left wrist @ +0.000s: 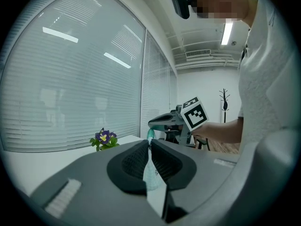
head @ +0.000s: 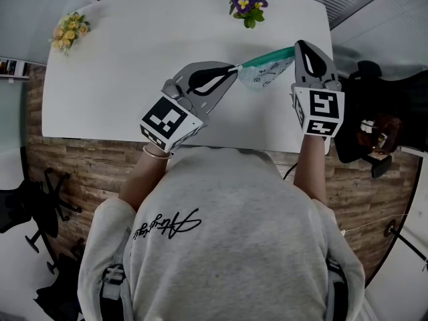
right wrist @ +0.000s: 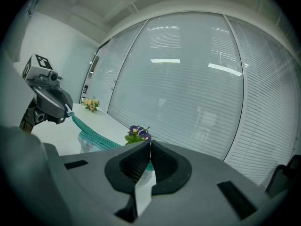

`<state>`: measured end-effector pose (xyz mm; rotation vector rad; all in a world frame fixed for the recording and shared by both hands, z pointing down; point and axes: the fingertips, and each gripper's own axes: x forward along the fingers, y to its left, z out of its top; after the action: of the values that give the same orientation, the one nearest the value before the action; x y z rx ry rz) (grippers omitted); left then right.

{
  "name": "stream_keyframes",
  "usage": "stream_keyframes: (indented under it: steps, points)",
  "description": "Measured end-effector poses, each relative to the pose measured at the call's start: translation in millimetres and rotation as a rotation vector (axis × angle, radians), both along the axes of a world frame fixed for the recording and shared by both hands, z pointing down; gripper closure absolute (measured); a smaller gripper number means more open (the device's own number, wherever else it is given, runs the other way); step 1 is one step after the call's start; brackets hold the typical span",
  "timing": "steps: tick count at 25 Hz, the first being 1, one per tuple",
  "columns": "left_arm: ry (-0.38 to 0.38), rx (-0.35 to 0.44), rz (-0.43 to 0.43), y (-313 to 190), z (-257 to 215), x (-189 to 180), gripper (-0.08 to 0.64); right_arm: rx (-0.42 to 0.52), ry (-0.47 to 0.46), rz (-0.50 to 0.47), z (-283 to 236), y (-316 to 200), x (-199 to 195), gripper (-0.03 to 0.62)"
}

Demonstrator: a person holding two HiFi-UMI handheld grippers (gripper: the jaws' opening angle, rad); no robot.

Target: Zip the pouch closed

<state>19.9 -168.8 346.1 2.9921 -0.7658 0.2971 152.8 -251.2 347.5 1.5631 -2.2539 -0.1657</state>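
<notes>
Pouch (head: pixel 266 72) held over the table (head: pixel 134 65) — strung between both grippers, teal zip (head: pixel 267 55) along the top, pale printed body hanging below. One end of the pouch sits clenched in the left gripper (head: pixel 231 69); that gripper's view shows fabric pinched flat between the closed jaws. The right gripper (head: pixel 299 47) is clamped on the zip's other end, teal showing between its jaws. Just beyond stand purple flowers (head: pixel 247 4) — yellow flowers (head: pixel 69 32) at the far left corner.
</notes>
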Motion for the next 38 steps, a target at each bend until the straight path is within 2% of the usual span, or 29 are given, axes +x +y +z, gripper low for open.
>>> stream_keyframes:
  steps: [9,16,21,25,29,38]
  points:
    - [0.015,0.030,0.006,-3.3,-19.2,-18.2,0.538,-0.005,-0.022,-0.061,-27.4,31.6,-6.5,0.586]
    - [0.052,-0.007,-0.003,-5.9,-21.8,-30.1,0.538,-0.108,-0.055,-0.116,-21.9,44.7,-14.4,0.586]
    - [0.022,-0.039,-0.040,-17.8,2.8,-29.6,0.538,-0.139,-0.111,-0.102,9.8,33.2,-13.5,0.586]
    - [0.005,-0.053,-0.077,-29.5,18.7,-32.1,0.537,-0.104,-0.180,-0.089,21.6,21.5,-13.6,0.586]
    - [-0.026,-0.059,-0.113,-42.6,33.1,-33.6,0.535,-0.084,-0.154,-0.077,33.7,6.7,-17.0,0.584]
    - [-0.140,-0.102,-0.146,-67.2,71.6,-36.1,0.535,-0.193,-0.106,-0.076,81.4,-22.6,-24.2,0.583]
